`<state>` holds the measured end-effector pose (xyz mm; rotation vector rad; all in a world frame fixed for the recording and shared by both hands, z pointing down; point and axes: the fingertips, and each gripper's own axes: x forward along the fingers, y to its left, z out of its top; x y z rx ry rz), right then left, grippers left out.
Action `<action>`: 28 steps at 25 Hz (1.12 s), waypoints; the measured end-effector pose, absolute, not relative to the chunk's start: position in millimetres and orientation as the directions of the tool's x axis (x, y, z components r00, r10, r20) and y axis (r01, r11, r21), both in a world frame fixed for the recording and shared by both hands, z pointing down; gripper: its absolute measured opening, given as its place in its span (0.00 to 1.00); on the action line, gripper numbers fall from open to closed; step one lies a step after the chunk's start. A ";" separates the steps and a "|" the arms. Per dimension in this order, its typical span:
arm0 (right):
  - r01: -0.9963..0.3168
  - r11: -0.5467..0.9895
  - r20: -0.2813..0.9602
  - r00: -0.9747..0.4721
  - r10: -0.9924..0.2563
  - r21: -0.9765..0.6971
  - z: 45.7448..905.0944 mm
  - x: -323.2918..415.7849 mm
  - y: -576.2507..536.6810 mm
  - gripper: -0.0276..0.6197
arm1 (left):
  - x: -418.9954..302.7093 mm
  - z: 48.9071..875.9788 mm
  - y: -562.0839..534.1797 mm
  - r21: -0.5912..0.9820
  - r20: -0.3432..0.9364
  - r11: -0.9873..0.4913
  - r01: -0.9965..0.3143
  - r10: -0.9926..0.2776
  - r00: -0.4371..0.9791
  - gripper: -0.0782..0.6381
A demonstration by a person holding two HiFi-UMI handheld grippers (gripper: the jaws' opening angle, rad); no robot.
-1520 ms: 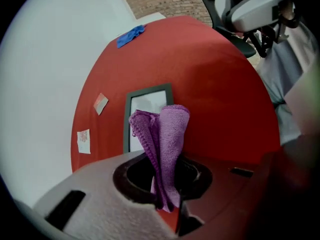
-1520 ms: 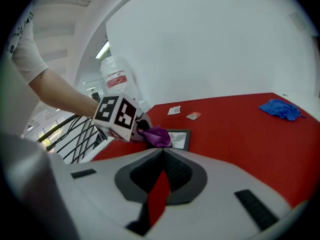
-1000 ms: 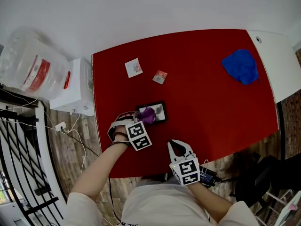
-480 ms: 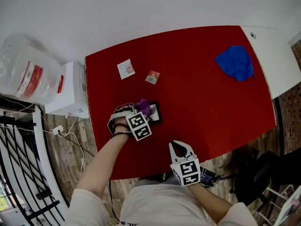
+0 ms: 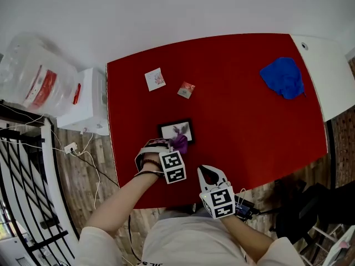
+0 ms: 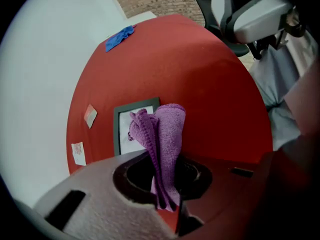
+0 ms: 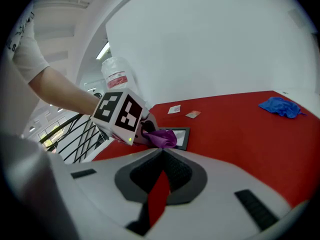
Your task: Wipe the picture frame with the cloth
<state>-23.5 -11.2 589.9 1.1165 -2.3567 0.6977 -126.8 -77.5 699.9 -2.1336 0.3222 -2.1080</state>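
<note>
The red table [image 5: 249, 115] is mostly bare, which gives room to work. The picture frame [image 5: 176, 131] lies flat near its front left, glass up, so it can be rubbed from above. The left gripper [image 5: 171, 145] is clamped on a bunched purple cloth [image 6: 162, 134] at the frame's near edge; whether they touch I cannot tell. The right gripper [image 5: 209, 173] idles by the table's front edge, jaws together on nothing.

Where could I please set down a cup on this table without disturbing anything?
The broad bare red table between the picture frame and the blue cloth is free. Crowded: the near left, where the left gripper holds the purple cloth at the frame, and two cards beyond.
</note>
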 end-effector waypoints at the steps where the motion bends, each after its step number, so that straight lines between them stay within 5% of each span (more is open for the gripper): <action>1: -0.796 0.550 0.577 -0.580 -0.575 -0.252 589.8 -24.0 -10.7 0.05 | -126.7 700.0 -74.9 -0.239 0.971 -0.969 -0.059 -0.239 0.006 0.19; 14: -0.812 0.529 0.587 -0.560 -0.585 -0.247 591.2 -8.9 -5.3 0.05 | -130.1 672.0 -159.2 -0.351 0.930 -0.912 -0.214 -0.366 0.033 0.19; 28: -0.830 0.500 0.602 -0.536 -0.592 -0.247 600.5 15.7 -7.9 0.05 | -107.0 698.3 -133.2 -0.310 0.949 -0.943 -0.119 -0.314 0.011 0.19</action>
